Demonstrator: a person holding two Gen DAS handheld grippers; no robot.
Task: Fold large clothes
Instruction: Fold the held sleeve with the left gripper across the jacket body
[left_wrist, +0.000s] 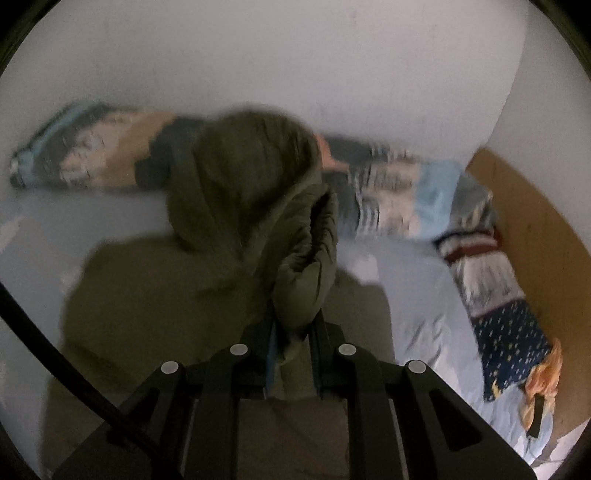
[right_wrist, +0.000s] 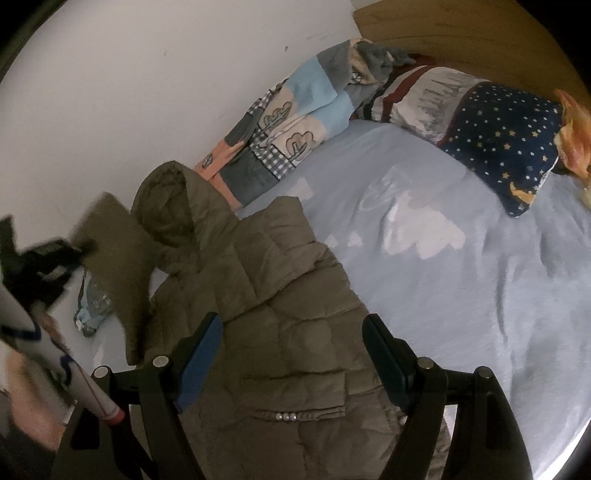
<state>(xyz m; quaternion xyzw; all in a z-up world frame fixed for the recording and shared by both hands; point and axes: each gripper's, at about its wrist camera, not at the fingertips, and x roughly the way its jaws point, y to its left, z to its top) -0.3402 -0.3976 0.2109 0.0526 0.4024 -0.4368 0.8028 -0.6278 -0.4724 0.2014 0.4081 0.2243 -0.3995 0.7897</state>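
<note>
Here, L tongs (left_wrist: 291, 332) clamp a fold of olive puffer jacket (right_wrist: 288, 325) on bed (right_wrist: 461, 295); R tongs (right_wrist: 291, 354) gape wide over jacket, w/ nothing gripped.

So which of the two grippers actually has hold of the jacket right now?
The left gripper: its jaws are shut on a fold of the olive jacket. The right gripper hangs above the jacket with its jaws open, gripping nothing.

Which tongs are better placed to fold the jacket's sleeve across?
Left. Its tongs are shut on the olive jacket fabric, holding it raised, while the right tongs hover open, gripping nothing.
</note>
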